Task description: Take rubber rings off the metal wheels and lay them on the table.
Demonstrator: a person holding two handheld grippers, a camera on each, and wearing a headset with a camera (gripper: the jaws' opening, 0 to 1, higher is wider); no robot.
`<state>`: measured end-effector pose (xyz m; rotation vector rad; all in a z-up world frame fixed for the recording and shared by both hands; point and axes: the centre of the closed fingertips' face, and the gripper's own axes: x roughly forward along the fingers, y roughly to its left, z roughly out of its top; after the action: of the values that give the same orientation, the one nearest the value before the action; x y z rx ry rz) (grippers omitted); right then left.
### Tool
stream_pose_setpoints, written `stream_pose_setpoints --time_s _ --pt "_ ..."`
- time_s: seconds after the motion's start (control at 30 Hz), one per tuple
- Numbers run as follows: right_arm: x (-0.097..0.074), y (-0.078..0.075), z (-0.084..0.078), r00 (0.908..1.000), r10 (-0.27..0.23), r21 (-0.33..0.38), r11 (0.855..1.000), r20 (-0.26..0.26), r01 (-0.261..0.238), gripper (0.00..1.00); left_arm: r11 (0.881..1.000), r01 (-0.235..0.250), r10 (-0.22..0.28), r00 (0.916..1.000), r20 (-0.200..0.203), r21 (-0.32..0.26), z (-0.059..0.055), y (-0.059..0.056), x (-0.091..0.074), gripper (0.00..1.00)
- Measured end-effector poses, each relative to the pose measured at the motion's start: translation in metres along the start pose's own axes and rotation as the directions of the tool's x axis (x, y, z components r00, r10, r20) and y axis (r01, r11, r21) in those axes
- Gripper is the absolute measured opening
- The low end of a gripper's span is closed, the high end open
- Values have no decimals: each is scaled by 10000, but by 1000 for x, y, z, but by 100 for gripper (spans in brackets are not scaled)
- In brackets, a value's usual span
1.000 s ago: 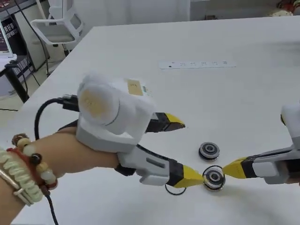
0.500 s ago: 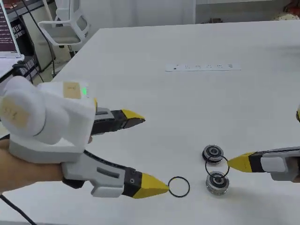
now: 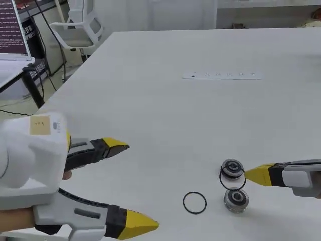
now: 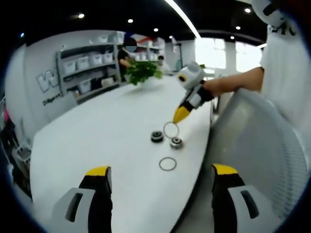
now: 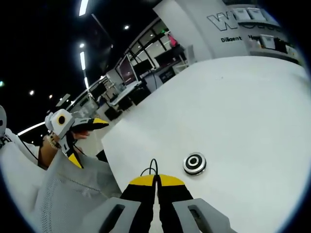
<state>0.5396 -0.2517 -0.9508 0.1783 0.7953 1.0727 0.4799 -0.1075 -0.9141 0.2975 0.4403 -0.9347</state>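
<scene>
In the right gripper view, the right gripper (image 5: 156,178) pinches a thin black rubber ring (image 5: 153,167); the head view adds the left gripper (image 3: 140,186) gaping wide.

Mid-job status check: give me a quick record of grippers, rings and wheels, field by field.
left gripper: open, holding nothing, off to the side of the wheels
right gripper: shut on the held ring, which hangs at its tip by the wheels
loose ring: flat on the table, apart from the near wheel
far wheel: beside the near wheel
rings on wheels: cannot tell
</scene>
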Motion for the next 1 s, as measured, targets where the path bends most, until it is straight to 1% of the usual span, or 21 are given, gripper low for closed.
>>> stream_pose_setpoints --time_s 0.07,0.13,0.2,0.27,0.33,0.5,0.53,0.6,0.67,0.7,0.87,0.93,1.0 --pt "0 2 3 9999 98 95 9999 136 -99 0 9999 -32 32 10000 -2 -144 -4 -1 -1 85" --pt "-1 5 7 9993 202 203 9996 308 -208 0 9998 -103 102 9999 -100 -173 -8 -1 -1 85" --pt "-1 6 10 9990 188 278 9994 416 -200 0 9993 -207 201 9996 -191 -315 -14 0 0 85" --pt "-3 8 14 9981 205 295 9993 577 -222 0 9989 -160 151 9996 -218 -440 -16 -3 1 86" --pt "-3 10 19 9968 260 372 9989 758 -289 0 9986 -63 46 9995 -327 -534 -20 -7 4 86" --pt "-2 15 26 9950 328 375 9986 940 -364 0 9986 25 -58 9980 -626 -529 -26 -10 7 86" --pt "-2 16 28 9947 331 370 9986 973 -368 0 9987 21 -53 9980 -633 -516 -26 -10 7 86" --pt "-2 17 32 9938 344 340 9987 1058 -382 0 9981 -62 30 9986 -520 -616 -24 -8 6 86" --pt "-1 20 37 9923 390 348 9985 1174 -433 0 9962 -217 189 9993 -333 -849 -22 -5 6 86" --pt "-1 20 39 9920 399 361 9984 1200 -445 0 9956 -258 231 9992 -313 -900 -22 -4 5 87" --pt "2 30 54 9879 558 307 9977 1447 -609 0 9959 -320 306 9994 -179 -842 -20 -3 5 87" --pt "5 35 59 9881 610 104 9980 1412 -631 0 9956 -340 324 9993 -201 -875 -21 -2 5 87" --pt "10 40 61 9899 689 -161 9976 1239 -674 0 9952 -332 319 9994 -157 -925 -20 -2 5 88"
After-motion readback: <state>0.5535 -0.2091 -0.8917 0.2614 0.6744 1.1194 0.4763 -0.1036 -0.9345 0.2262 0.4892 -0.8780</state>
